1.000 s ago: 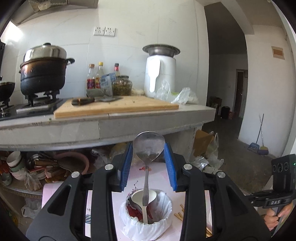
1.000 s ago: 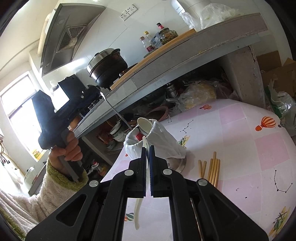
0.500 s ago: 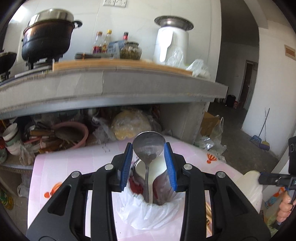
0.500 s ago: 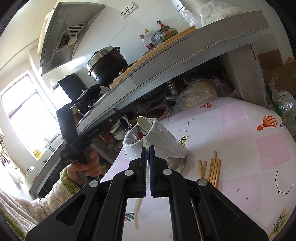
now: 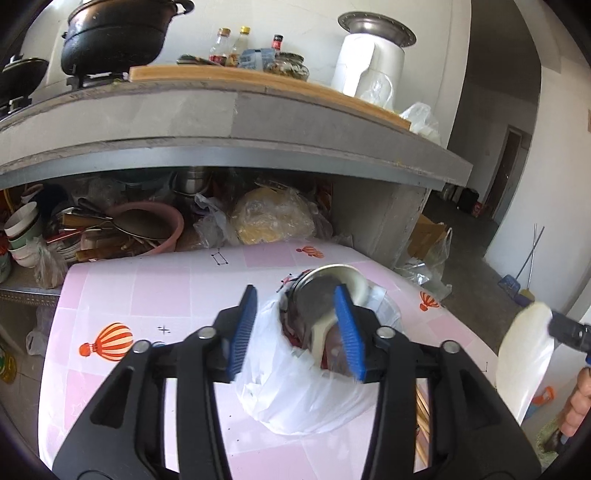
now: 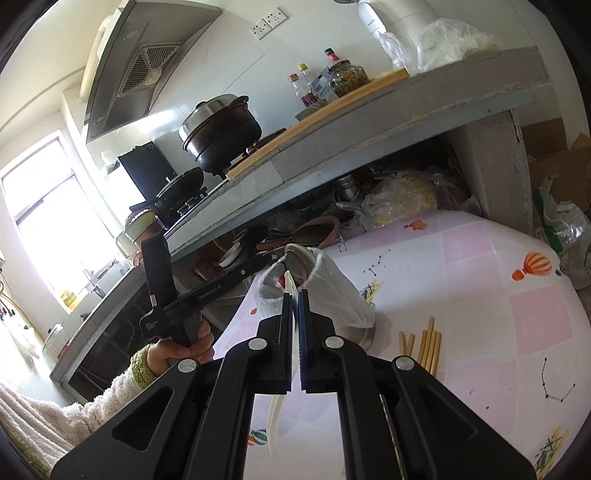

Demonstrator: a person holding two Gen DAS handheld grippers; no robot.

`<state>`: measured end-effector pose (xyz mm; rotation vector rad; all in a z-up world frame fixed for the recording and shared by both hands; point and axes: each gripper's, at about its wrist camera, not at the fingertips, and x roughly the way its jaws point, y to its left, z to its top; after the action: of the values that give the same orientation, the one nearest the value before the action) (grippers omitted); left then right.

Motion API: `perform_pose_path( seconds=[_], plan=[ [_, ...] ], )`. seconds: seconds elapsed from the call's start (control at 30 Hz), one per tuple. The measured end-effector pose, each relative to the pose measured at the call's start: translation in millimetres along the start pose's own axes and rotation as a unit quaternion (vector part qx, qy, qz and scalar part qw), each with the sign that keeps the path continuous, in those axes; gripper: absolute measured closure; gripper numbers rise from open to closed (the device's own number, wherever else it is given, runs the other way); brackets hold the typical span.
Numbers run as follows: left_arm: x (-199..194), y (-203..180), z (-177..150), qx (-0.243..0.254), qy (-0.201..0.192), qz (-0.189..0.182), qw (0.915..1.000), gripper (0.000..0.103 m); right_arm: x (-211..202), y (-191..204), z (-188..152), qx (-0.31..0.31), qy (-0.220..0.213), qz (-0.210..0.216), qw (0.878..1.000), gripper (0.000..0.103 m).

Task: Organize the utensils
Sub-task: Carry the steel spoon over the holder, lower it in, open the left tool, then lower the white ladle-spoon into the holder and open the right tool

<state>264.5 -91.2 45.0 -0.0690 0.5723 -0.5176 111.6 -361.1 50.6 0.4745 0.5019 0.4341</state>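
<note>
A metal utensil holder wrapped in a white plastic bag (image 5: 306, 391) stands on the pink table (image 5: 147, 295). A metal ladle (image 5: 317, 302) and a white spoon (image 5: 354, 286) stick out of it. My left gripper (image 5: 295, 332) is open just above the holder, its blue pads either side of the ladle bowl without touching it. My right gripper (image 6: 294, 295) is shut on a flat white plastic spoon (image 6: 279, 417), which also shows at the right edge of the left wrist view (image 5: 524, 362). The holder also shows in the right wrist view (image 6: 314, 288).
Several wooden chopsticks (image 6: 424, 347) lie on the table right of the holder. A concrete counter (image 5: 221, 122) overhangs behind, with a black pot (image 5: 110, 33), bottles and a white appliance (image 5: 369, 62). Bowls, a pink basin (image 5: 147, 229) and bags crowd the shelf underneath.
My left gripper has come down to the holder and opened, letting go of the metal ladle, which now rests in the holder. My right gripper stays shut on the white spoon.
</note>
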Motion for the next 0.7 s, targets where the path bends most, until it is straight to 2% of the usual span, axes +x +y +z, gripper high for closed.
perform_pose_path(
  seconds=[0.17, 0.33, 0.57, 0.7],
  plan=[
    [-32, 7, -8, -0.01, -0.018, 0.006, 0.9998, 0.04, 4, 23, 35, -0.044, -0.026, 0.007, 0.999, 0.1],
    [-67, 17, -28, -0.028, -0.023, 0.034, 0.9988, 0.023, 24, 48, 84, -0.091, -0.058, 0.016, 0.994, 0.1],
    [-113, 31, -71, -0.054, -0.02, 0.071, 0.9958, 0.018, 82, 67, 121, -0.137, -0.073, 0.014, 0.988, 0.1],
    [-128, 37, -92, -0.057, -0.008, 0.093, 0.994, 0.016, 117, 67, 121, -0.159, -0.065, 0.004, 0.985, 0.1]
  ],
)
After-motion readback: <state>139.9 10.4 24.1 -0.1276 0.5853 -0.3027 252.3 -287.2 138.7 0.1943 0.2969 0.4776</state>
